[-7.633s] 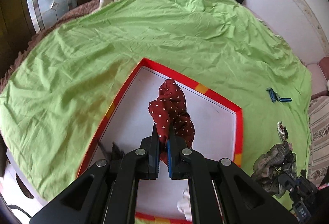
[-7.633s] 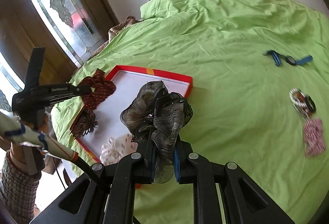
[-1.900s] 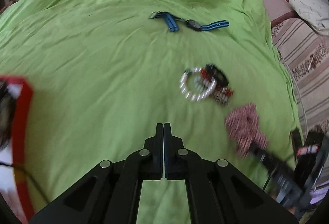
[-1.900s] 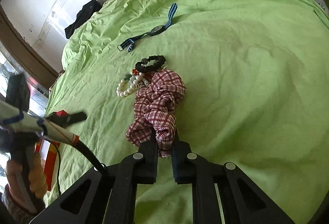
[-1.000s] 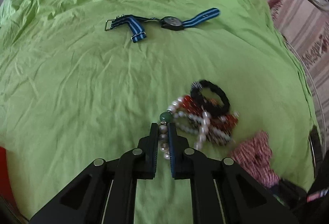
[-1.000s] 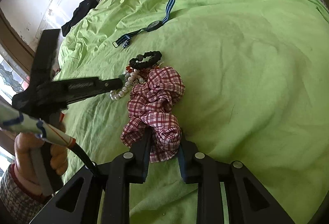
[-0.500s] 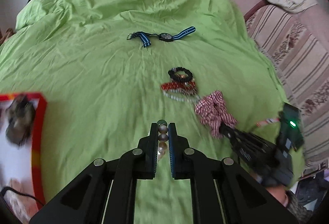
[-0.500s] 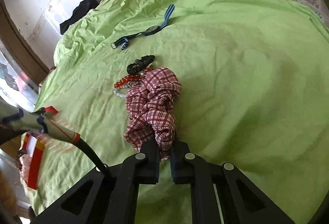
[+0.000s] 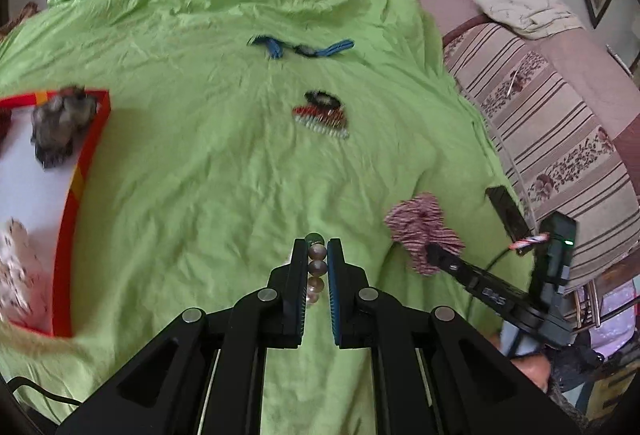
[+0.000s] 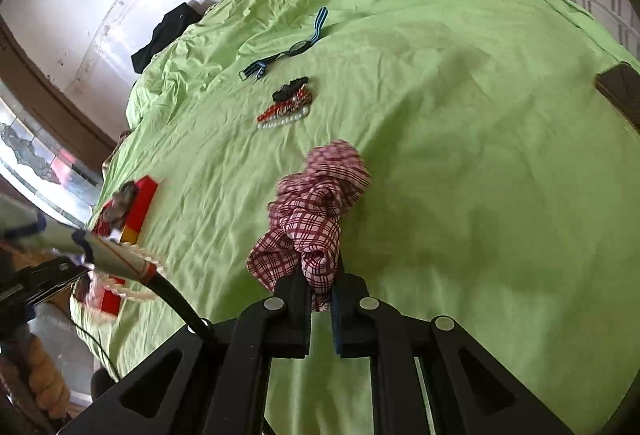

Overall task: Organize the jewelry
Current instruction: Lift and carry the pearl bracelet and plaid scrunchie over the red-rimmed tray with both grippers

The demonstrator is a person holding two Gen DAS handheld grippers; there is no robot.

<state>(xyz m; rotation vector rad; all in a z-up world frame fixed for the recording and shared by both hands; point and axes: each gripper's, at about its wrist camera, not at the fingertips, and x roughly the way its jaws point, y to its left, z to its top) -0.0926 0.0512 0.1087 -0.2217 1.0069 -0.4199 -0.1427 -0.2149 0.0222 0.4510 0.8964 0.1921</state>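
Two views. Left wrist: left gripper [image 9: 317,255] jaws clamp a pearl bracelet [image 9: 316,267], its beads strung lengthwise between them, above the green sheet [image 9: 200,155]. Right wrist: right gripper [image 10: 320,285] jaws clamp a plaid scrunchie [image 10: 316,211] pointing forward. No legible writing.

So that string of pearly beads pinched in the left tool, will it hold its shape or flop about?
Probably floppy: the bead bracelet hangs as a loose line of beads between the left gripper fingers. The beads look round and glossy, so it may slip or swing. It seems light, since a pinch on a few beads carries it.
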